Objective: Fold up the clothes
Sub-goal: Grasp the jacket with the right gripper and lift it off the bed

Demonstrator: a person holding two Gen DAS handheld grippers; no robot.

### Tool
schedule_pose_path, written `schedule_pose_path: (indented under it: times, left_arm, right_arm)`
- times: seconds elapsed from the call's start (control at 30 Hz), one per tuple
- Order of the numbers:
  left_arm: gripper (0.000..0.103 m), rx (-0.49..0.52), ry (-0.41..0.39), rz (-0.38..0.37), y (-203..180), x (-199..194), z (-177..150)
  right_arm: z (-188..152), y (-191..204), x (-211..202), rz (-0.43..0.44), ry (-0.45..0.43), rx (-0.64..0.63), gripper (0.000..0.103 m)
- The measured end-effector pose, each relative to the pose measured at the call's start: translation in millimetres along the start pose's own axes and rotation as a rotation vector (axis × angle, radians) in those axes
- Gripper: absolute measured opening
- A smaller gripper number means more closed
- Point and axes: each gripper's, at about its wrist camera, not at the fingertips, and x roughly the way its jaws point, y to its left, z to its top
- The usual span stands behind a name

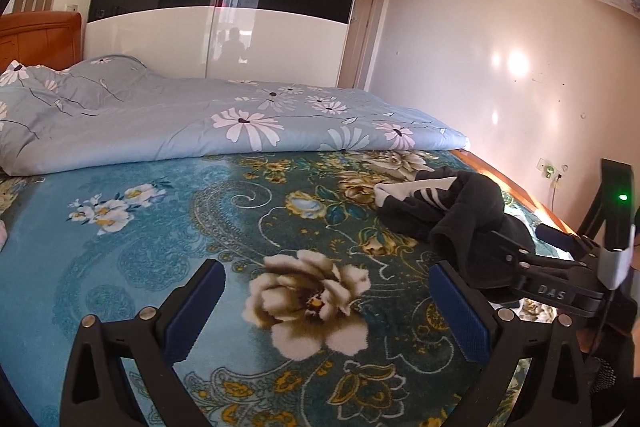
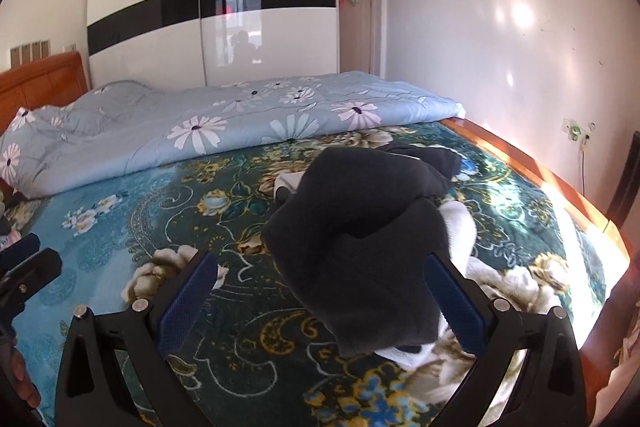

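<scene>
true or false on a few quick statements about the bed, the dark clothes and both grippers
1. The left gripper is open with nothing between its fingers. True.
2. The black garment is folded flat and neat. False: it lies crumpled in a heap.
3. The garment rests on the floral blanket. True.
4. The grey-blue duvet covers the garment. False: the duvet lies further back, apart from it.
5. The right gripper is shut. False: its fingers stand wide open.

One dark garment (image 2: 360, 227), one floral blanket (image 1: 160, 227), one duvet (image 1: 160, 115), two grippers.
</scene>
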Motion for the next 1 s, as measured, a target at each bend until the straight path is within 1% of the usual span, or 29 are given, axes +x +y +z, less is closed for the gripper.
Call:
schedule_pose_path:
  times: [0.07, 0.13, 0.2, 0.27, 0.37, 0.4, 0.43, 0.47, 0.5, 0.57, 0.6, 0.63, 0.67, 0.7, 0.77, 0.87, 1.0]
  left_arm:
    - [0.103, -0.005, 0.01, 0.013, 12.6, 2.1, -1.6]
    - [0.103, -0.02, 0.017, 0.021, 25.6, 3.8, -2.8]
    - [0.103, -0.044, 0.023, 0.024, 38.9, 5.0, -3.7]
    - [0.103, -0.069, 0.027, 0.028, 51.6, 5.7, -4.6]
    - [0.103, -0.104, 0.031, 0.028, 67.2, 6.0, -6.4]
    - [0.103, -0.114, 0.032, 0.027, 72.1, 6.1, -7.1]
    - [0.103, -0.124, 0.033, 0.026, 76.9, 6.2, -7.8]
    - [0.103, -0.128, 0.035, 0.027, 80.4, 6.4, -8.8]
    - [0.103, -0.133, 0.037, 0.028, 84.0, 6.6, -9.8]
    - [0.103, -0.146, 0.046, 0.024, 91.0, 6.4, -11.2]
    - [0.103, -0.155, 0.051, 0.022, 94.6, 6.1, -11.9]
    - [0.103, -0.166, 0.054, 0.016, 98.4, 5.5, -12.6]
    - [0.103, -0.178, 0.061, 0.012, 102.5, 5.0, -13.1]
    - [0.103, -0.19, 0.067, 0.008, 106.5, 4.5, -13.6]
    - [0.103, -0.212, 0.072, -0.008, 112.8, 1.0, -14.4]
    - [0.103, -0.223, 0.05, -0.018, 118.1, -10.3, -12.6]
    - [0.103, -0.224, 0.012, -0.033, 121.3, -30.0, -7.5]
  right_arm:
    - [1.4, 15.4, 28.3, -0.008, 0.035, -0.039, 0.102]
    - [3.4, 21.7, 56.8, -0.048, 0.073, -0.041, 0.1]
    - [6.6, 20.4, 78.5, -0.113, 0.089, -0.029, 0.095]
    - [14.4, 12.0, 92.5, -0.17, 0.093, 0.009, 0.092]
    - [29.6, -9.3, 101.1, -0.26, 0.079, 0.09, 0.091]
    - [34.4, -17.4, 103.2, -0.276, 0.083, 0.116, 0.09]
    - [39.1, -25.5, 105.2, -0.291, 0.088, 0.142, 0.085]
    - [42.9, -33.6, 109.2, -0.288, 0.111, 0.168, 0.076]
    - [44.8, -41.5, 111.6, -0.271, 0.133, 0.195, 0.069]
    - [46.4, -56.1, 112.3, -0.243, 0.162, 0.249, 0.034]
    - [46.2, -62.9, 110.2, -0.234, 0.166, 0.275, 0.028]
    - [46.0, -69.7, 108.2, -0.224, 0.169, 0.302, 0.016]
    - [47.3, -75.1, 103.2, -0.2, 0.163, 0.329, 0.013]
    - [48.8, -80.3, 98.0, -0.174, 0.155, 0.357, 0.012]
    - [57.8, -82.7, 84.0, -0.138, 0.13, 0.371, 0.009]
    - [85.1, -71.8, 52.1, -0.124, 0.057, 0.313, 0.009]
    - [125.0, -45.4, 7.5, -0.067, -0.026, 0.241, 0.008]
